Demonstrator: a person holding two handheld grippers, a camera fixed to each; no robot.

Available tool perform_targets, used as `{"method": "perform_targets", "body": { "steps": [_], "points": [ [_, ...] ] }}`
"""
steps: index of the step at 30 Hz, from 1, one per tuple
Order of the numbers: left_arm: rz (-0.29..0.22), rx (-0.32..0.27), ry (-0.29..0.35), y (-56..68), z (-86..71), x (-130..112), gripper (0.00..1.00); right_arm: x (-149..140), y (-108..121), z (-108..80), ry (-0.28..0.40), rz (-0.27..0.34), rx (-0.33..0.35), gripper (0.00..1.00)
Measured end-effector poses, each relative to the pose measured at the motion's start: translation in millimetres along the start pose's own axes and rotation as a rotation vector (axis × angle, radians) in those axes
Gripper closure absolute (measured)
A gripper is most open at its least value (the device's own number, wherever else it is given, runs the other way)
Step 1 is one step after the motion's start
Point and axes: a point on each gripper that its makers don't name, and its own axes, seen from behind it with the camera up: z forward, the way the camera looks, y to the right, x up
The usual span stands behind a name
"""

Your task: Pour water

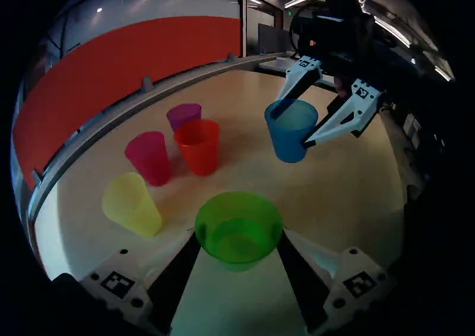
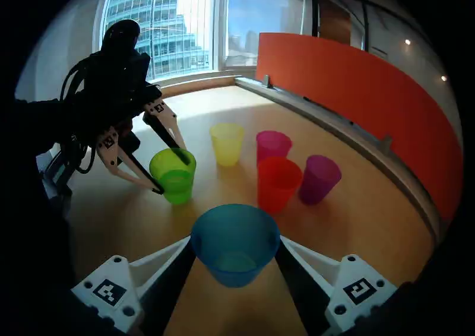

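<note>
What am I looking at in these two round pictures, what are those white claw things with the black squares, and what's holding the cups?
Those are two hand-held grippers. Each is a two-finger clamp that a person carries, with a fisheye camera on it looking along its fingers. One picture comes from the left gripper, shut on a green cup. The other comes from the right gripper, shut on a blue cup. Each picture also shows the other gripper across the wooden table. Standing free on the table are a yellow cup, a pink cup, a red cup and a purple cup.
</note>
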Motion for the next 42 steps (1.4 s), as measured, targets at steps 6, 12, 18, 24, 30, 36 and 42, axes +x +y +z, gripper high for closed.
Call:
{"method": "perform_targets", "body": {
  "steps": [6,12,18,24,30,36,42],
  "points": [
    [-0.001,-0.005,-0.004,-0.1,4.7,-5,0.15,-4,0,3.9,-0.011,0.000,0.002,0.09],
    [-0.007,-0.008,-0.003,-0.9,5.0,-8,0.15,-8,-2,7.2,-0.020,0.001,0.004,0.09],
    [-0.014,-0.013,0.001,-1.3,3.4,-11,0.15,-11,-5,11.8,-0.026,0.005,0.008,0.09],
    [-0.012,-0.019,-0.001,-0.3,3.9,-14,0.15,-15,-8,15.3,-0.034,0.004,0.011,0.09],
    [-0.009,-0.021,-0.001,-0.9,4.4,-15,0.14,-17,-10,17.0,-0.037,0.003,0.011,0.09],
    [-0.006,-0.033,-0.008,1.4,4.6,-16,0.04,-19,-10,18.5,-0.035,0.008,0.012,0.09],
    [-0.004,-0.039,-0.014,3.2,4.4,-17,0.02,-21,-10,21.7,-0.031,0.015,0.011,0.09]
  ]
}}
